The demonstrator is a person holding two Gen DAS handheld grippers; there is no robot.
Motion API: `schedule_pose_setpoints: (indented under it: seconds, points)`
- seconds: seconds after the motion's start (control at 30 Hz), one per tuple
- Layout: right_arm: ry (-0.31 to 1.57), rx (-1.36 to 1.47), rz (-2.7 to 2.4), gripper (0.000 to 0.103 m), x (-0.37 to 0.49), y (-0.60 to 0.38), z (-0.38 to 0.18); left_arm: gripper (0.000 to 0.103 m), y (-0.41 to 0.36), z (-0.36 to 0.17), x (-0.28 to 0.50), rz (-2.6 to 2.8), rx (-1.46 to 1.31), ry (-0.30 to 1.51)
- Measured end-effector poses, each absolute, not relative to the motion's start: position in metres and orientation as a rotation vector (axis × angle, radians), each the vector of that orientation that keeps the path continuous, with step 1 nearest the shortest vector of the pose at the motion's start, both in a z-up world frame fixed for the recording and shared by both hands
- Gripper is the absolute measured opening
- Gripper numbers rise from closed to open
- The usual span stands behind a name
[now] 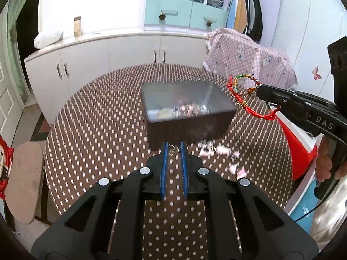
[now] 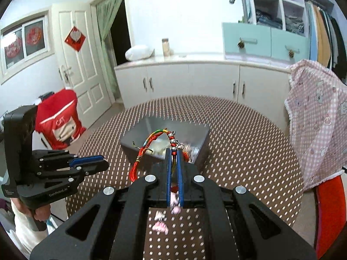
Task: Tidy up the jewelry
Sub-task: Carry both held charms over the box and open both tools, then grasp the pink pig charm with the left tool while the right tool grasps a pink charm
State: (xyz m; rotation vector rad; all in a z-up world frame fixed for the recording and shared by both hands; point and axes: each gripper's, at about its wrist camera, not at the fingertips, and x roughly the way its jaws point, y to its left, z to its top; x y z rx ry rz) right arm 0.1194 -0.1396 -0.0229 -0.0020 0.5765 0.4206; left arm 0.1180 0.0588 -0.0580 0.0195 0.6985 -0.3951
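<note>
Between the right gripper's (image 2: 174, 151) blue pads, clamped: a bracelet (image 2: 151, 139), its loop hanging out left of the tips, above the table (image 2: 249, 143) and just near of the box (image 2: 201, 134). Left gripper (image 1: 174, 146): pads slightly apart; a small silver piece (image 1: 173, 148) sits at the tips, hold uncertain. Pink trinkets (image 1: 219, 151) lie loose beside the box. Bracelet: red cord, multicoloured braid, silver and red beads.

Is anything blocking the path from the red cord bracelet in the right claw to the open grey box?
Nothing visible. The red cord bracelet hangs from the right claw beside the grey box, whose top is open; the left claw sits short of its near wall.
</note>
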Motion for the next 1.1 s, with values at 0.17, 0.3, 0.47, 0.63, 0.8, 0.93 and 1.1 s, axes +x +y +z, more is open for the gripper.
schedule_pose_setpoints:
  seconds: [0.17, 0.3, 0.47, 0.63, 0.8, 0.93, 1.1]
  points:
    - [0.552, 0.014, 0.412, 0.004, 0.133, -0.141, -0.019, 0.012, 0.049, -0.039, 0.132, -0.388, 0.041, 0.658]
    - [0.566, 0.031, 0.406, 0.004, 0.147, -0.142, -0.026, 0.012, 0.041, -0.035, 0.146, -0.386, 0.052, 0.657]
    - [0.607, 0.027, 0.432, 0.005, 0.166, -0.14, -0.035, 0.012, 0.033, -0.042, 0.17, -0.364, 0.049, 0.698]
    - [0.622, 0.024, 0.409, 0.037, 0.173, -0.148, -0.04, 0.042, 0.034, -0.054, 0.189, -0.312, 0.036, 0.778]
    - [0.632, 0.024, 0.388, 0.046, 0.169, -0.157, -0.044, 0.059, 0.04, -0.053, 0.191, -0.308, 0.001, 0.757]
    - [0.638, 0.034, 0.372, 0.048, 0.164, -0.164, -0.045, 0.059, 0.039, -0.052, 0.189, -0.308, 0.0, 0.76]
    - [0.636, 0.031, 0.363, 0.049, 0.156, -0.169, -0.045, 0.059, 0.039, -0.05, 0.18, -0.309, 0.007, 0.748]
